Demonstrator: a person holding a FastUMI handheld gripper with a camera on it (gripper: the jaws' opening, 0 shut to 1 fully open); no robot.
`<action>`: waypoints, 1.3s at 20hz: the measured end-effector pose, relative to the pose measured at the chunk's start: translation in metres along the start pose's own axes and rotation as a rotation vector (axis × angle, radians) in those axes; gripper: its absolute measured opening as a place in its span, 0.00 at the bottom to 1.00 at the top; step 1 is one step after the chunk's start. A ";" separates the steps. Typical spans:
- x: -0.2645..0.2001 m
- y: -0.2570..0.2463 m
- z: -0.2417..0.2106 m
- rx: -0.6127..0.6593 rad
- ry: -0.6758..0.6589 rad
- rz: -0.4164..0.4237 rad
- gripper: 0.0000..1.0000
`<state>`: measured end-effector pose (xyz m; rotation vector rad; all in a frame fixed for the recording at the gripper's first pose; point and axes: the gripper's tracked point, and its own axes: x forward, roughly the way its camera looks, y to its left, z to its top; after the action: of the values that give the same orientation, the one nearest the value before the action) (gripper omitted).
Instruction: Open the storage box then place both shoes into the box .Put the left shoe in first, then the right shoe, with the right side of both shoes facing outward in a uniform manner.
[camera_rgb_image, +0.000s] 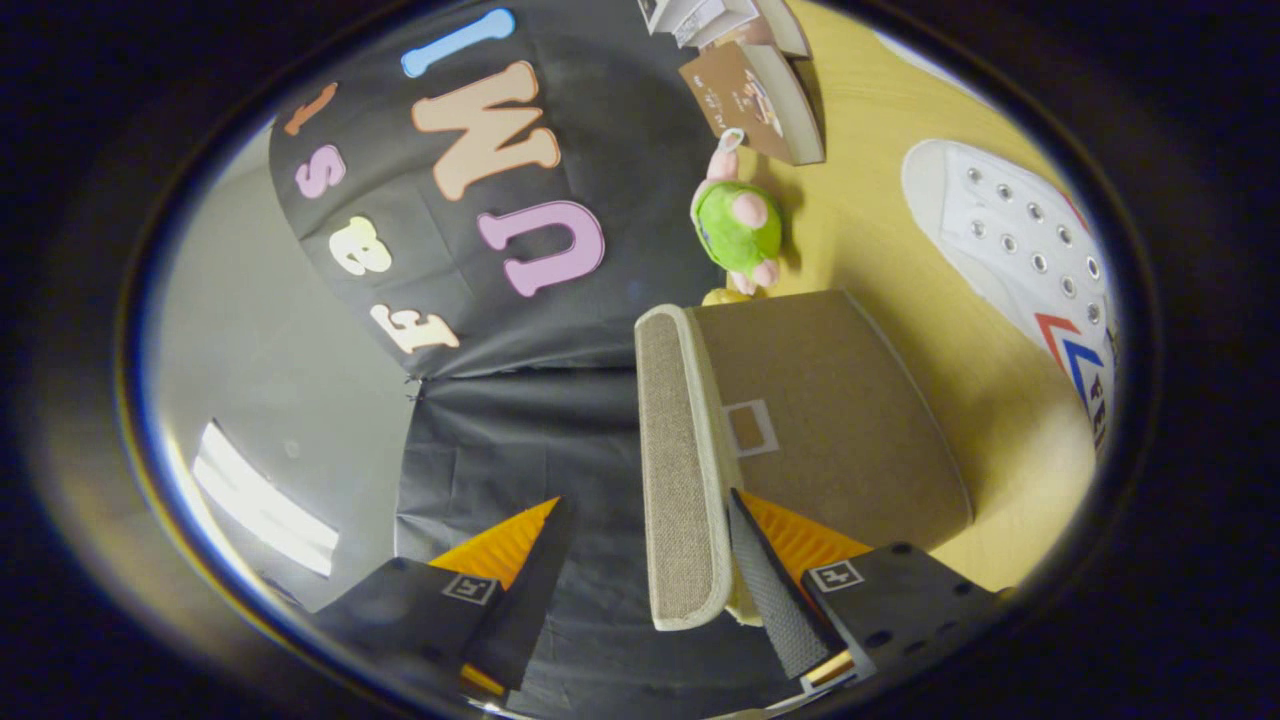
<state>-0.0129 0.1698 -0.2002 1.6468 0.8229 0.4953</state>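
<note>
Lifting beige fabric lid (683, 470) of brown storage box (840, 420) to open it. Black-and-orange gripper (650, 585) fingers apart, lid edge between them, right finger (775, 590) touching. White canvas shoe (1030, 250) waiting on yellow table (890, 190) beyond box.

The gripper (640, 580) stands with its fingers spread wide, the raised lid (680, 470) of the storage box (840, 420) in the gap close beside one finger and open room toward the other. Beyond the box a green plush toy (740, 225) and a stack of books (760, 90) crowd the far end of the bench (880, 210). A white shoe (1030, 250) lies on the bench's other side, with a bare strip of wood between it and the box wall.
</note>
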 end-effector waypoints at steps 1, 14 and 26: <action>0.001 0.000 0.000 -0.017 -0.007 -0.013 0.87; 0.001 0.015 -0.023 -0.184 0.064 -0.052 0.07; 0.050 0.085 -0.064 -0.430 0.135 -0.076 0.04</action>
<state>-0.0035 0.2429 -0.1080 1.1931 0.8084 0.6835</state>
